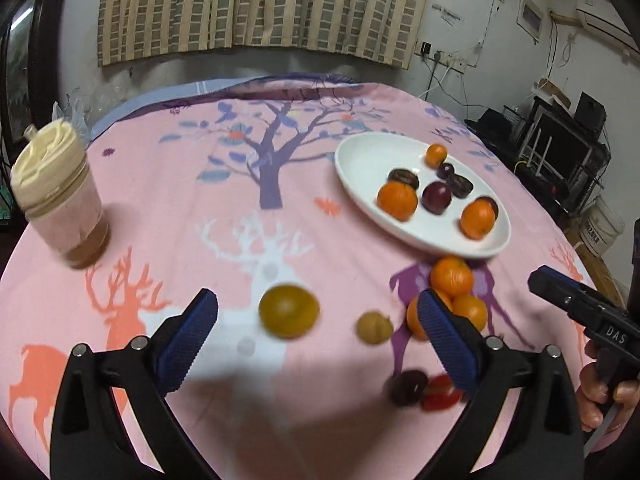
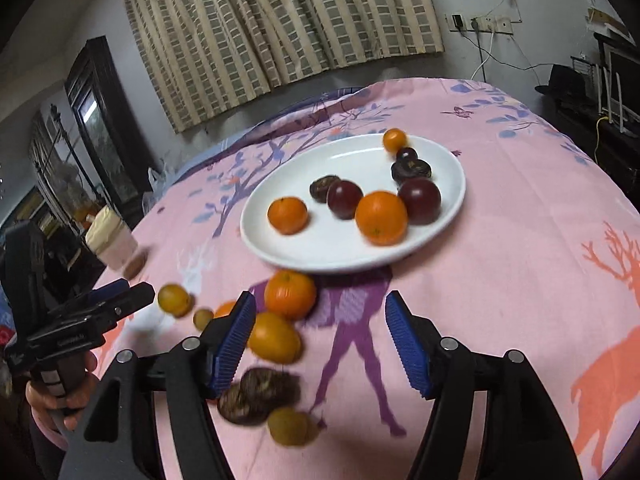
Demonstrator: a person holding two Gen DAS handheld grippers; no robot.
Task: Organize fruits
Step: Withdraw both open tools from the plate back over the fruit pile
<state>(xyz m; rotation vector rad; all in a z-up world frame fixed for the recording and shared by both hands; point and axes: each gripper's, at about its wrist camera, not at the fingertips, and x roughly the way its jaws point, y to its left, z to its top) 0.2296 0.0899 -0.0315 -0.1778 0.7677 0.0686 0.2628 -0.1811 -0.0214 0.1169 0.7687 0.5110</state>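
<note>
At the far left of the bench [image 1: 168, 208], which carries a pink cloth printed with deer and trees, stands one lidded cup [image 1: 56, 196], upright and blurred.

The left gripper [image 1: 318, 344] is spread wide and holds nothing. Between its fingers lie a round yellow-green fruit [image 1: 289, 311] and, to its right, a smaller tan fruit [image 1: 374, 327], apart from each other. Both are blurred; kind cannot be told.

Further right, just near of the plate, three oranges [image 1: 452, 281] sit bunched and touching; the right finger of the left gripper hides part of the nearest. Closer in lie a dark plum [image 1: 407, 387] and a red fruit [image 1: 440, 394], touching, the red one partly covered by the same finger.

The white oval plate [image 1: 360, 156] lies at the right far side, long axis running far-left to near-right. On it count three oranges, largest at [image 2: 381, 217], and dark fruits, about five, some overlapping so the count is uncertain.

The right gripper [image 2: 320, 344] is likewise wide open and empty, hovering over bare cloth near of the plate. By its left finger lie a brown wrinkled fruit [image 2: 260, 394], partly hidden, and a yellowish one [image 2: 289, 426].
</note>
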